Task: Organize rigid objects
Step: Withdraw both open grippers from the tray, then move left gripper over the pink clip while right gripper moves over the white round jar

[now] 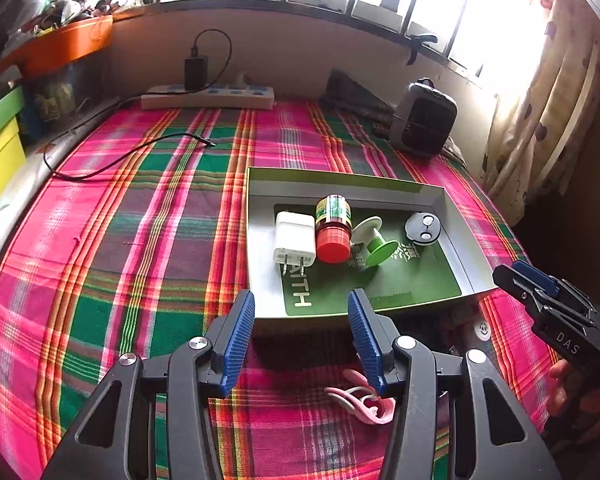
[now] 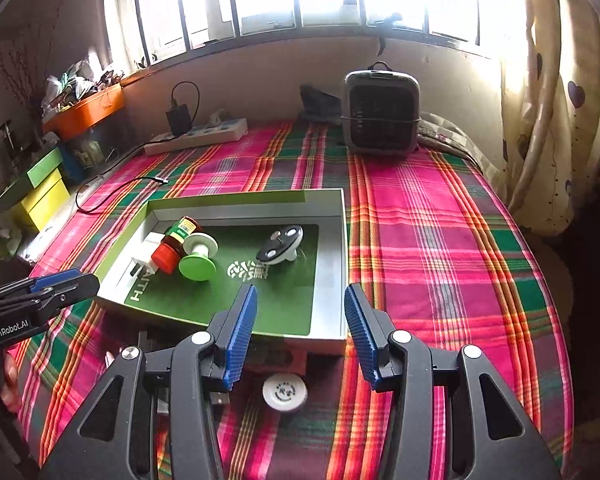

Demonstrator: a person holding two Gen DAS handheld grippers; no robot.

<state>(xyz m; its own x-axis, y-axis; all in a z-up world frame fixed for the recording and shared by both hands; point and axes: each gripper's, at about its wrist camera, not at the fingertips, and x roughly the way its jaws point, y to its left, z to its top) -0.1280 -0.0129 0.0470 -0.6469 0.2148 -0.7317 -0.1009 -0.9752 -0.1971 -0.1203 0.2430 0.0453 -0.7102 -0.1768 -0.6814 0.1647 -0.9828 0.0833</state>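
A shallow green-floored box tray [image 1: 260, 280] [image 2: 332, 280] lies on the plaid cloth. In it are a white plug adapter [image 1: 295, 240] [image 2: 150, 245], a red-capped bottle on its side [image 1: 332, 236] [image 2: 174, 246], a green-and-white spool [image 1: 374, 242] [image 2: 198, 258] and a dark round gadget [image 1: 422, 229] [image 2: 280, 246]. My left gripper [image 1: 302, 340] is open and empty at the tray's near edge, above a pink clip [image 1: 362, 402]. My right gripper [image 2: 300, 336] is open and empty, above a white round cap [image 2: 284, 392] [image 1: 483, 330] and a USB plug [image 2: 220, 399].
A white power strip [image 1: 208, 96] [image 2: 196, 138] with a black charger and a loose black cable [image 1: 132, 156] lie at the far left. A grey heater [image 1: 426, 118] [image 2: 380, 114] stands at the back. Stacked coloured boxes [image 2: 40, 196] sit left; a curtain [image 2: 548, 120] hangs right.
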